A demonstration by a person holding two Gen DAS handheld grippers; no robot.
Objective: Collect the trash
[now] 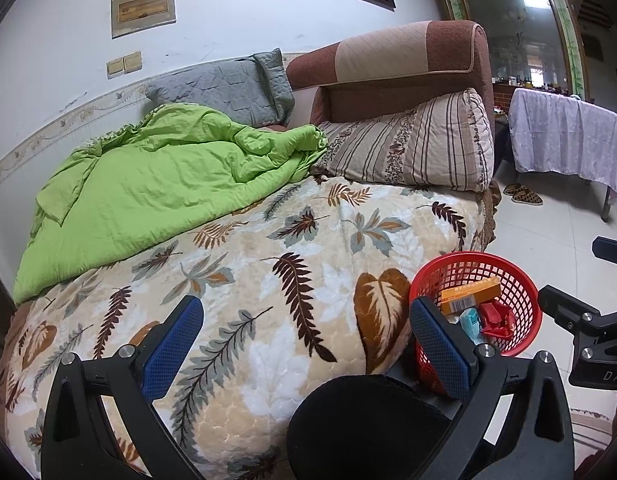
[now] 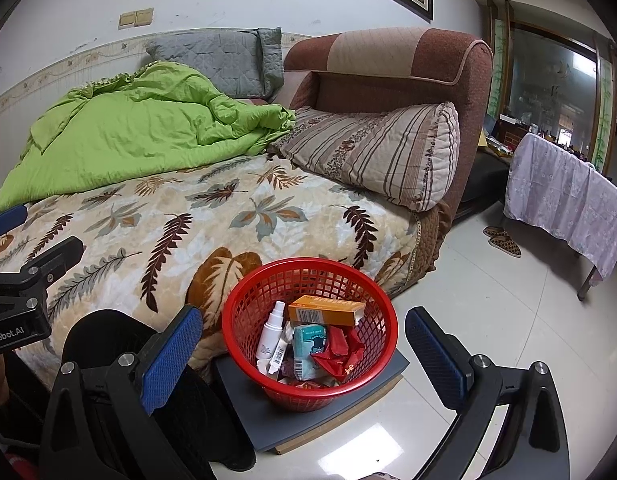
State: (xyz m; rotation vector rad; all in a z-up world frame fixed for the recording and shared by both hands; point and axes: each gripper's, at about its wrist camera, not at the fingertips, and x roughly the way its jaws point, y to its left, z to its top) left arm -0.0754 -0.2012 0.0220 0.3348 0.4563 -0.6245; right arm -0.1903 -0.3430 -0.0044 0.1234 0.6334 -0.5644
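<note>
Right gripper, jaws spread wide and empty, held above a red basket; its blue-padded fingers frame the basket on either side without touching it. Left gripper, jaws likewise wide apart and empty, held over the leaf-patterned blanket at the near edge of the sofa, its right-hand finger overlapping the basket's rim in that view.

The basket stands on a grey board on the tiled floor, just beside the front of the sofa. Inside it: an orange box lying across the top, a white spray bottle leaning against the left wall, a pale blue packet in the middle, and a crumpled red wrapper to the right. Smaller scraps beneath these cannot be identified.

On the sofa behind: a rumpled green quilt at the left, a striped pillow against the brown armrest, and a grey quilted pillow against the wall. Farther right, a table under a pale lilac cloth, with a pair of slippers on the floor near it.
</note>
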